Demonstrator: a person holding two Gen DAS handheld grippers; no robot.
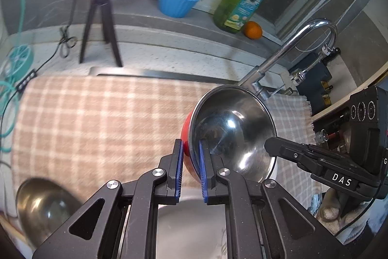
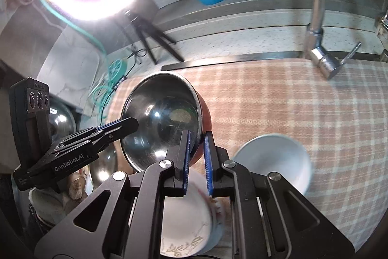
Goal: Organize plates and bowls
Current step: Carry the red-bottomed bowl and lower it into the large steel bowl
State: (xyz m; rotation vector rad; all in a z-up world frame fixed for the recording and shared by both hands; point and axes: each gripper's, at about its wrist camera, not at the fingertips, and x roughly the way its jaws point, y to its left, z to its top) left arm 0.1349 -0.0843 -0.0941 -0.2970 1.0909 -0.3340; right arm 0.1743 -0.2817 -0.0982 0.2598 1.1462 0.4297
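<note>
Both grippers clench one red-and-steel bowl by opposite rim edges above the checked cloth; left gripper, right gripper; light, rigid, probably slippery; grip the rim firmly.

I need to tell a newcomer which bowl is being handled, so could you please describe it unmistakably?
Start at the checked cloth over the counter below the tap. Held tilted above it is the red bowl, steel inside; both tongs pinch its rim. Its neighbours, a white bowl and a plain steel bowl, lack the red outside.
</note>
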